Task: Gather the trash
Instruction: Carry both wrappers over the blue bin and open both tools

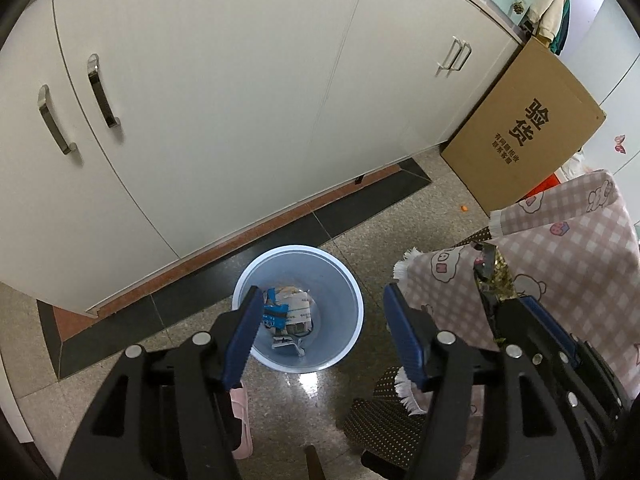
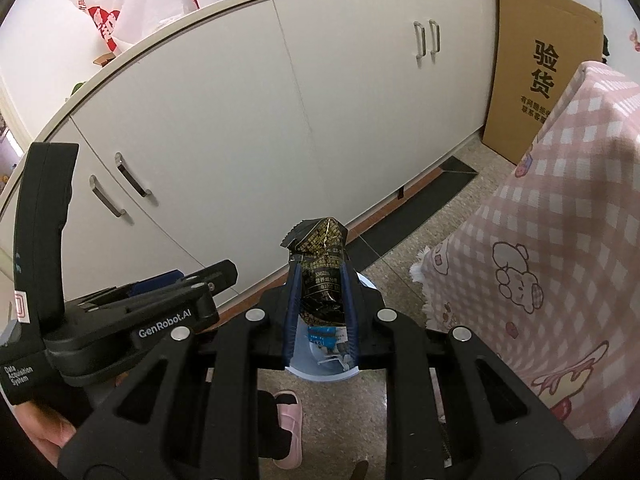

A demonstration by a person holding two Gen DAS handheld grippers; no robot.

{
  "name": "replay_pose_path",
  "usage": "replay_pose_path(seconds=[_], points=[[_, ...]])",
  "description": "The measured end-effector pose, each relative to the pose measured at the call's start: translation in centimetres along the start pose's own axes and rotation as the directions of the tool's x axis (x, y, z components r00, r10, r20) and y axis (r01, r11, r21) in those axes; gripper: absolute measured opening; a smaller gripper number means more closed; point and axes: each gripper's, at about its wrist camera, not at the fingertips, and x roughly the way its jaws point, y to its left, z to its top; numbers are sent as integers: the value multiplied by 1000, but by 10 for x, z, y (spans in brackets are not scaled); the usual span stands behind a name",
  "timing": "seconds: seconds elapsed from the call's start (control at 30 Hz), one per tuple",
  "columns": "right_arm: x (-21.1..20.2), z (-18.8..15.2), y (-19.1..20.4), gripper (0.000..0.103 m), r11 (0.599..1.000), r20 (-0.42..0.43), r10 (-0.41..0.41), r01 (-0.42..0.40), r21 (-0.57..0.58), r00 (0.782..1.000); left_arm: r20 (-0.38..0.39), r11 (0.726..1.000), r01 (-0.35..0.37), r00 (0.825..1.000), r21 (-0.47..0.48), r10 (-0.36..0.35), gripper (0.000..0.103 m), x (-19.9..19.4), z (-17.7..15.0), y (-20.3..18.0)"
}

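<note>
A light blue trash bin (image 1: 298, 308) stands on the floor in front of white cabinets, with crumpled blue and white wrappers (image 1: 289, 312) inside. My left gripper (image 1: 322, 312) is open and empty, held right above the bin. My right gripper (image 2: 320, 276) is shut on a black snack wrapper with gold print (image 2: 322, 268), held above the bin (image 2: 324, 354), which shows between the fingers. In the left wrist view the right gripper (image 1: 520, 308) shows at the right with the wrapper (image 1: 490, 268). The left gripper's body (image 2: 120, 312) shows at the left of the right wrist view.
White cabinets (image 1: 220, 100) run along the back. A pink checked cloth (image 1: 560, 248) covers furniture at the right. A cardboard box (image 1: 524, 128) leans against the cabinet's end. A pink slipper (image 2: 290, 428) is on the speckled floor near the bin.
</note>
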Motion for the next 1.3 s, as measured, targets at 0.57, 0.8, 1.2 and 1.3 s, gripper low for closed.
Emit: replay_pose_path(seconds=[0.57,0.8,1.2,1.3], points=[[4,21,24,57,999,118,50,-50,-7,992,59,990,-69,995,-125,77,62,-24,6,33],[-11,19,25,57,999,134,44,-41,-24,990,83,992,-71,993,-103,80,63,-37,3,24],[-73,17,9,57,1000,219,1,1,-6,976,160,999,-48,986,-22,51,65,-81,-5,-19],[-98,16,-2,57,1000,255,-24,22,10,967,189,999,-31,982,12,28,66,-97,-8,-39]])
